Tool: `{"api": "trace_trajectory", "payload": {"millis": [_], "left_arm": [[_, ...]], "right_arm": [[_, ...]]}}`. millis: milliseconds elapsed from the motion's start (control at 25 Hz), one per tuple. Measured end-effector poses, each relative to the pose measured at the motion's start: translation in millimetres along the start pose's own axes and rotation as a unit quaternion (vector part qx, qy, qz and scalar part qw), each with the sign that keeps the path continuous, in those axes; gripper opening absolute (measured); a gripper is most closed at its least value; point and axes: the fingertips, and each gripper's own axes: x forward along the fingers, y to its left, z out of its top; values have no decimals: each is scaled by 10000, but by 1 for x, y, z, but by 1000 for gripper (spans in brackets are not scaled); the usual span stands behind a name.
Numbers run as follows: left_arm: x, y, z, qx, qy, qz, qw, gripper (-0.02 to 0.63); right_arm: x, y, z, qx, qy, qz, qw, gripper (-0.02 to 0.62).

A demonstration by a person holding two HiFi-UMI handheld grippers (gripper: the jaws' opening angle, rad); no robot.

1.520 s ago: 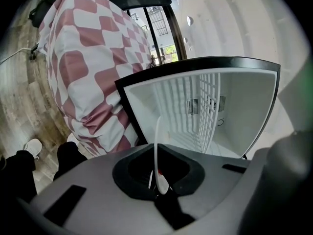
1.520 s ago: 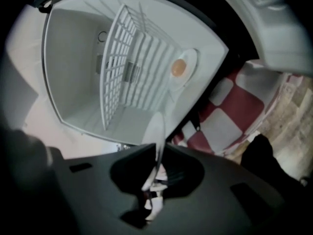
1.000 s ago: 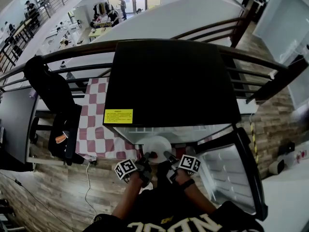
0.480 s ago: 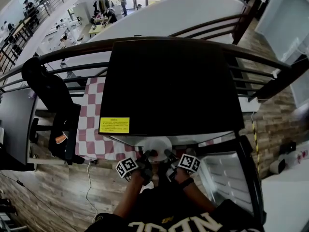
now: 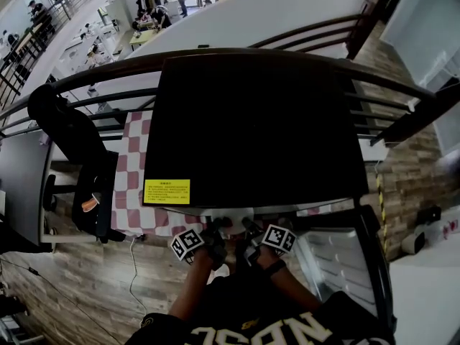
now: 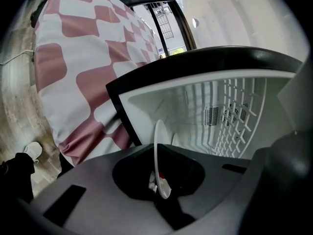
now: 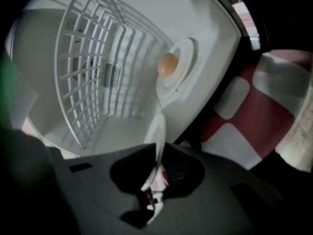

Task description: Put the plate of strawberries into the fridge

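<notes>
**Foreground.** Your left claw [image 6: 159, 182] and right claw [image 7: 155, 182] each pinch an opposite rim of the plate [image 6: 157, 146], which appears edge-on in both gripper views. In the head view the plate sits at lower centre between the claws. Its far part lies under the black top edge of the fridge [image 5: 259, 128].

**Middle.** The open door [image 5: 338, 257] is at lower right. The white cavity holds a wire rack [image 7: 93, 72] and a round lamp [image 7: 167, 64].

**Beyond, at left.** A pink-checked cloth [image 6: 88, 58].

**Progress, as judged.** The door is open and the plate is at the fridge mouth, so the task is roughly two thirds done. You have yet to carry the plate fully inside, set it down, spread both claws and withdraw.

**Hard to make out.** Of the strawberries, only a red speck [image 6: 161, 175] shows by the left claw's pads. The claw bodies hide the surface that the plate will rest on. Whether the plate touches anything inside cannot be told.
</notes>
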Motion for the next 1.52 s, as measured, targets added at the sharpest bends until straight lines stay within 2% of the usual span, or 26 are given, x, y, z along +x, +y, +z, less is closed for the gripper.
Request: {"api": "trace_trajectory", "payload": {"millis": [520,760,1040,1360,1520], "left_arm": [[17,-5,15,2,-55,2,10000,29],[23,-7,19,-17,-85,-40,10000,29],[29,4,20,89,-107,289,9995,31],[37,11,24,33,-173,281,9995,32],[37,9,26,51,-212,259,9994,31]], "right_arm": [[19,4,17,22,7,79,10000,48],[24,5,24,194,-50,140,9997,48],[25,5,25,256,-37,3,9997,48],[34,-18,29,227,53,73,9997,49],[33,6,34,105,41,184,9998,49]]}}
